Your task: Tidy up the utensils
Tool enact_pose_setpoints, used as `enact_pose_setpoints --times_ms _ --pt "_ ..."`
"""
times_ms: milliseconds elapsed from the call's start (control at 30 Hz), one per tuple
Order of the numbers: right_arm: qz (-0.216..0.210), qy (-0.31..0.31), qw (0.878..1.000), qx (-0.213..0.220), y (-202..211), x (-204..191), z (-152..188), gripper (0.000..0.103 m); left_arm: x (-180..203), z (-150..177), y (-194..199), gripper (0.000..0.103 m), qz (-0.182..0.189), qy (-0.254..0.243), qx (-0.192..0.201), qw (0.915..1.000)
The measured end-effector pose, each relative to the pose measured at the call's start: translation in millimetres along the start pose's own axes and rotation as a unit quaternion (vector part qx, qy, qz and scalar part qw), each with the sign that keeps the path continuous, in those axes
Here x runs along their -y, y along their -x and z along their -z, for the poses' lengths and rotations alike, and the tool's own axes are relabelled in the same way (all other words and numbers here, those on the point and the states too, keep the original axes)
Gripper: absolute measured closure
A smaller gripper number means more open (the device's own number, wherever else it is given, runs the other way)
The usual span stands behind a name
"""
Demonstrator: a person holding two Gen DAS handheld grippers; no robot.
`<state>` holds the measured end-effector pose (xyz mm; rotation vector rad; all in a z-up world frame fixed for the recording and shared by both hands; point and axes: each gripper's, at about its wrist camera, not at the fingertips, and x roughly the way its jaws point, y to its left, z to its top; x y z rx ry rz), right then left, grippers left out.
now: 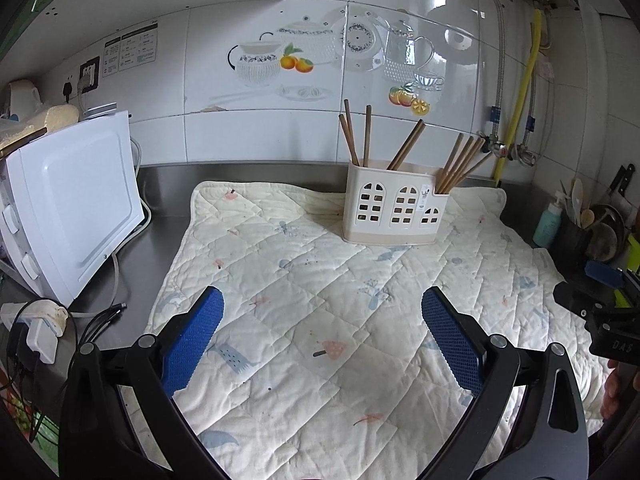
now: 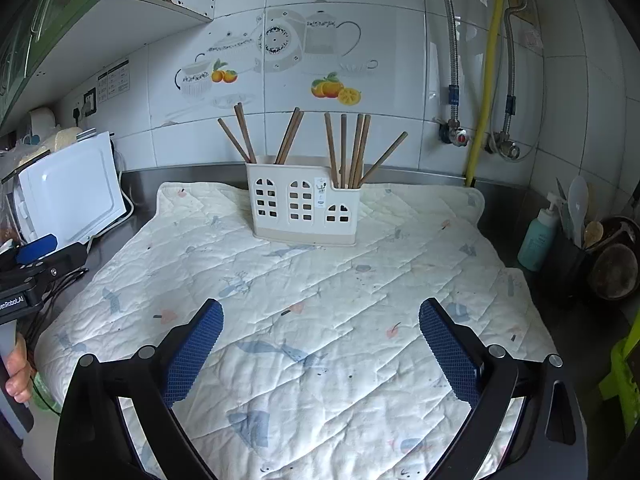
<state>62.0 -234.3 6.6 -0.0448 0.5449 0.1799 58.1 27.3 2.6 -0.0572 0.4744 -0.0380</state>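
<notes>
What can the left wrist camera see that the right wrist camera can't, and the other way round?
Only the left wrist view shows the white power strip with tangled black cables near the counter's left edge, and the right gripper entering from the right side.

Only the right wrist view shows the green wall cabinet overhead, and the left gripper at the left edge.

Both show the white utensil holder filled with brown chopsticks standing on the quilted mat, the white microwave, and the teal pump bottle. Each view's own gripper is open and empty.
</notes>
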Motion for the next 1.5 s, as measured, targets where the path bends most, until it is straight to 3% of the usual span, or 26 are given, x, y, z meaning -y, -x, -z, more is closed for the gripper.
enact_pose_setpoints --times_ms 1500 --pt "-0.003 0.009 1.0 -0.003 0.3 -2.0 3.4 0.008 7.2 9.8 -6.1 0.005 0.014 -0.004 -0.015 0.9998"
